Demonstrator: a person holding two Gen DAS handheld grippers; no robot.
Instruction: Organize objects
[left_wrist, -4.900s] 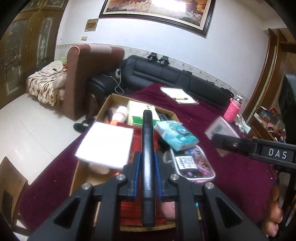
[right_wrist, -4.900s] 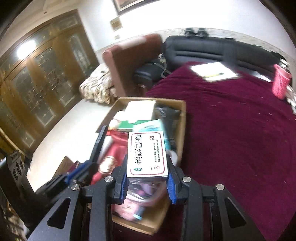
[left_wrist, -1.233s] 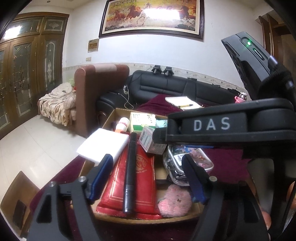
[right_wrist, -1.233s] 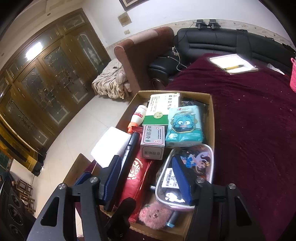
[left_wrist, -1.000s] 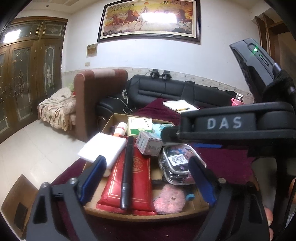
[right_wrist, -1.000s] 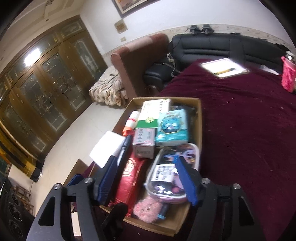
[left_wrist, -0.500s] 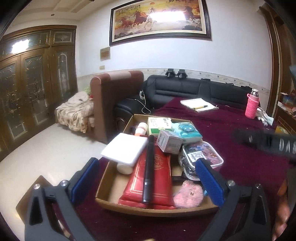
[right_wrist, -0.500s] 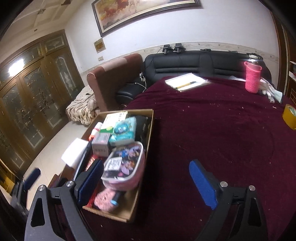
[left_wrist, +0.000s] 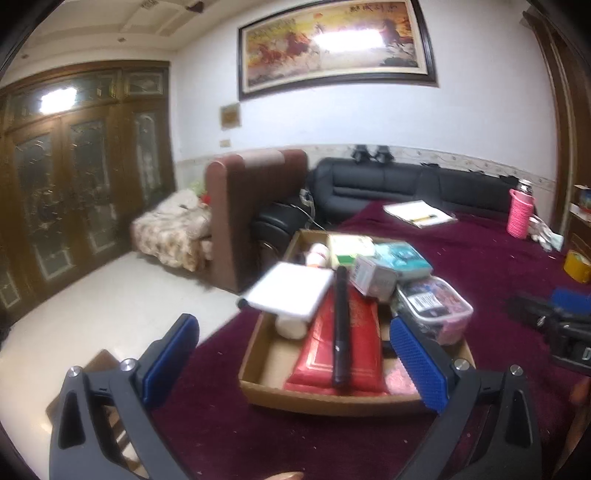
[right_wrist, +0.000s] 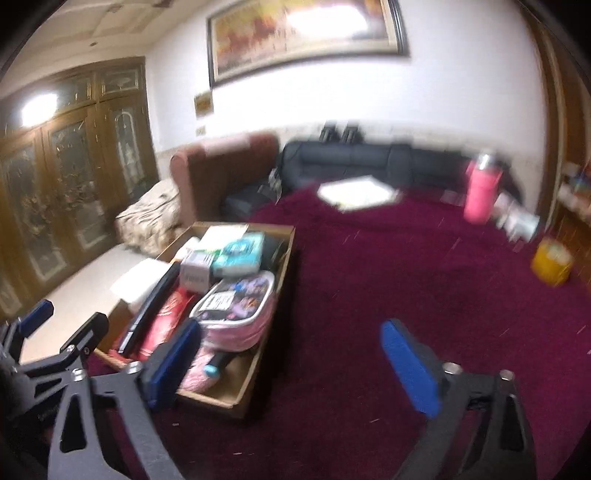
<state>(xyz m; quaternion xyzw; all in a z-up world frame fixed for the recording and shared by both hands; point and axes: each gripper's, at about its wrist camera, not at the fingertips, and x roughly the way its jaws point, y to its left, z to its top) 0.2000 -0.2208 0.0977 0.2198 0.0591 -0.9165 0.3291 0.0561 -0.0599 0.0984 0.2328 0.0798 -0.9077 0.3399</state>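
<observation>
Left wrist view: the left gripper (left_wrist: 295, 354) is shown spread wide and empty, short of the cardboard box (left_wrist: 332, 400), which lies at 12 o'clock on the maroon tabletop (left_wrist: 498, 266); a black pen (left_wrist: 340, 325) rests on the red pouch (left_wrist: 343, 350).

Right wrist view: the right gripper (right_wrist: 291, 365) is likewise parted and empty, with the box at 10 o'clock. Any further item, such as the yellow tape roll (right_wrist: 552, 266) at 2 o'clock, is best approached squarely.
</observation>
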